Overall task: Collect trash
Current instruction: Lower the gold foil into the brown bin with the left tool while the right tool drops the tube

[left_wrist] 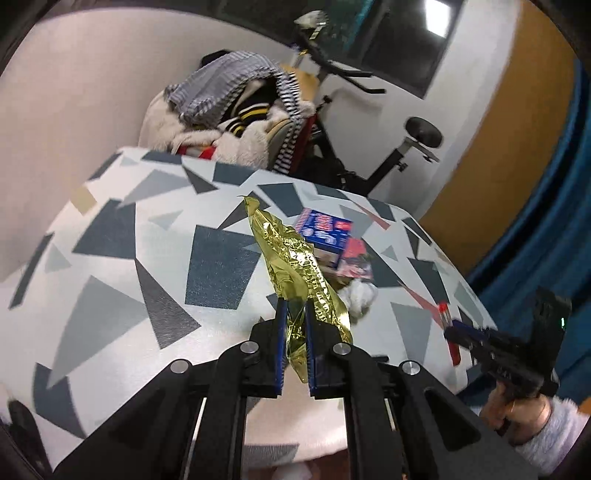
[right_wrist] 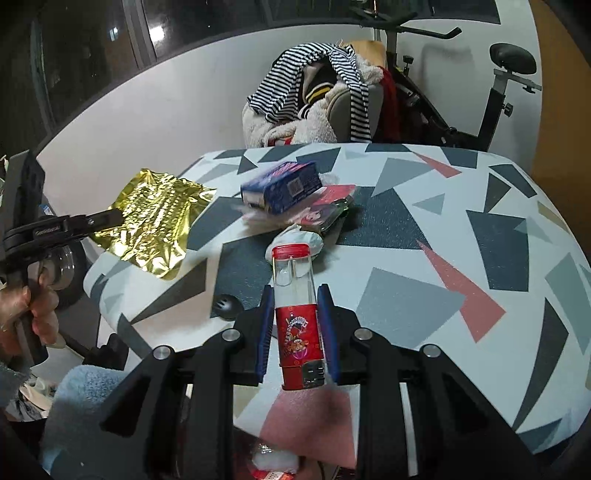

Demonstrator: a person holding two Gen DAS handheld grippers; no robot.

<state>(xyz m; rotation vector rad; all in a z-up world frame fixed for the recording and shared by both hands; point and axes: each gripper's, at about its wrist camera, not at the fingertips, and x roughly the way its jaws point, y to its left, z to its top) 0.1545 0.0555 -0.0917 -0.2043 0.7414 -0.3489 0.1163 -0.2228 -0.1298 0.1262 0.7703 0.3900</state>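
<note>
I see both views lit evenly from overhead: a ceiling panel [left_wrist: 437,16] reflects as a white block in the dark window above the exercise bike [left_wrist: 354,122], and a smaller glare spot [right_wrist: 157,33] shows in the right wrist view's window. The patterned table [left_wrist: 110,236] reads bright, with soft shadows just beside the clutter on it. The gold foil wrapper [right_wrist: 155,218] throws sharp glints (it nearly clips in places). Motion blur smears the blue box [right_wrist: 280,188] near the foil. Fisheye bending curves the table's rim and the wall behind, and the corners fall black
</note>
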